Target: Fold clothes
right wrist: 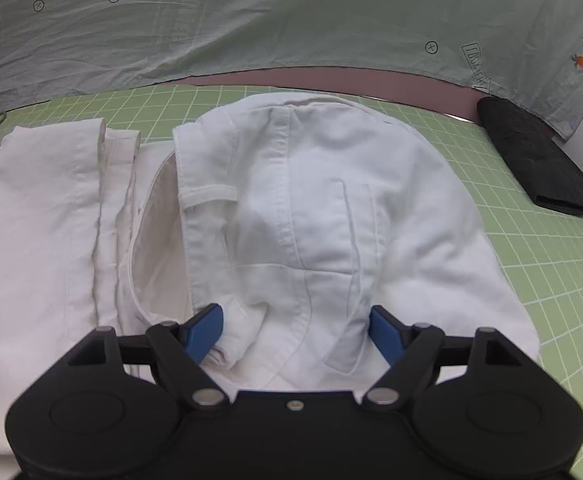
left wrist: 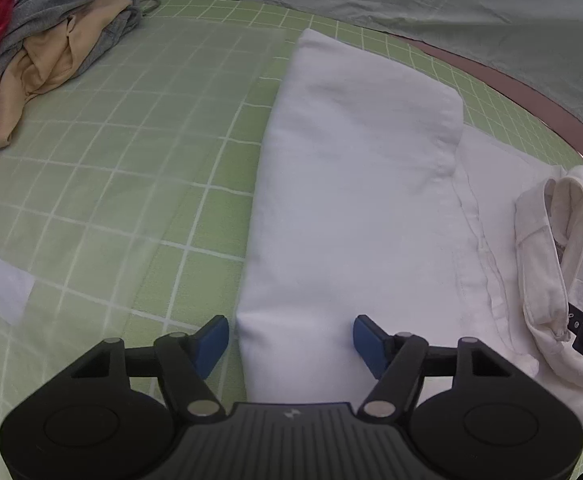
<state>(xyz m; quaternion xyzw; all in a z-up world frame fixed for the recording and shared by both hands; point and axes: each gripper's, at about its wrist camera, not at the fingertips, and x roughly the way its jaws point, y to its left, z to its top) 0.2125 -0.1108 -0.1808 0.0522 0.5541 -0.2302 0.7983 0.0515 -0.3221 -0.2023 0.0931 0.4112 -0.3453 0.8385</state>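
Jaws of both grippers stand apart, gripping nothing. Left gripper [left wrist: 290,340] straddles the near end of a folded leg of the white cotton trousers [left wrist: 351,184]; right gripper [right wrist: 294,330] straddles the rumpled waistband end [right wrist: 311,208], seams and pocket stitching visible. Trousers lie on a green gridded mat [left wrist: 131,160]. Crumpled grey, cream and red clothes pile [left wrist: 39,40] far left. Folded dark cloth [right wrist: 539,164] right. Pale carrot-print sheet [right wrist: 291,20] behind.
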